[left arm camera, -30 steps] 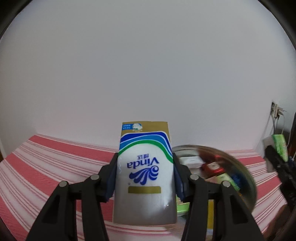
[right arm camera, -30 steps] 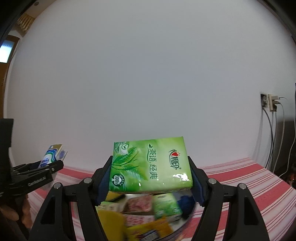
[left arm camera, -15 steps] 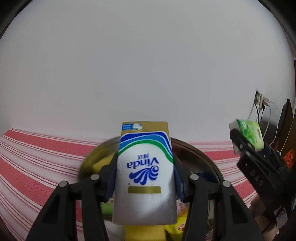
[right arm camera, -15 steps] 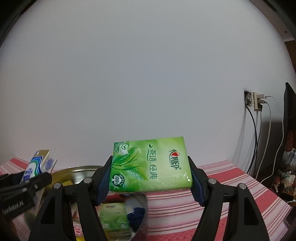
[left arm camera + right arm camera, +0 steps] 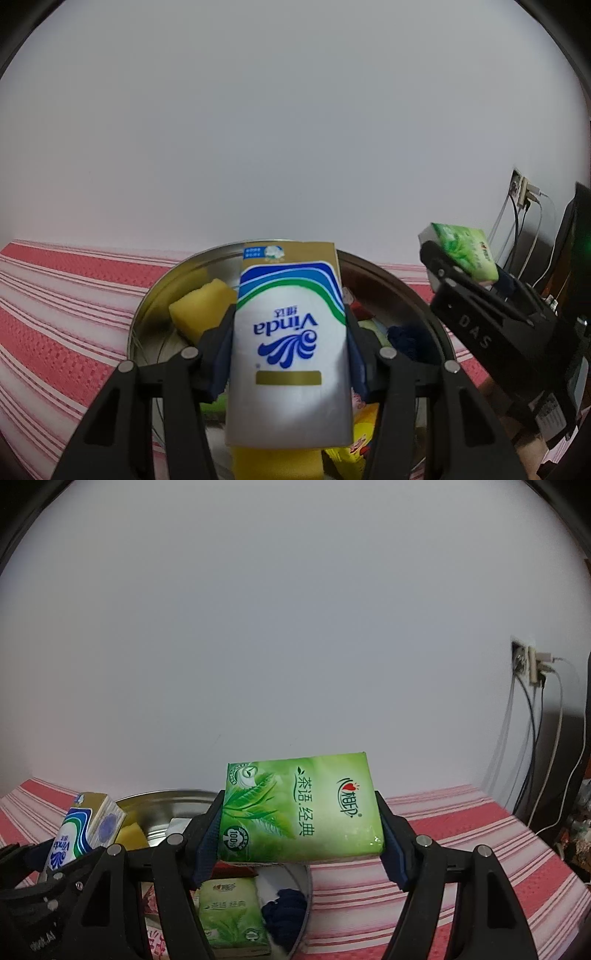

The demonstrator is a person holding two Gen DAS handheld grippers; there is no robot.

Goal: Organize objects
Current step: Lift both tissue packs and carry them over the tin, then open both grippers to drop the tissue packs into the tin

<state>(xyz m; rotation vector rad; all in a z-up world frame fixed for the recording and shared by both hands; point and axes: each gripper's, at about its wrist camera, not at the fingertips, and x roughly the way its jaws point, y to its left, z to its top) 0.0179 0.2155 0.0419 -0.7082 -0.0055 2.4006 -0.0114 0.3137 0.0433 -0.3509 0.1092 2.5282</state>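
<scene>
My left gripper is shut on a white, blue and gold Vinda tissue pack and holds it above a round metal bowl. My right gripper is shut on a green tissue pack and holds it above the bowl's right rim. The right gripper and its green pack show at the right of the left wrist view. The left gripper's Vinda pack shows at the left of the right wrist view.
The bowl holds a yellow sponge, a second green tissue pack, a dark blue cloth and other small packs. It stands on a red and white striped cloth. A wall socket with cables is at the right.
Both grippers have moved with their packs relative to the bowl. The bowl now sits under the Vinda pack, and the green pack hangs over the bowl's right rim.
</scene>
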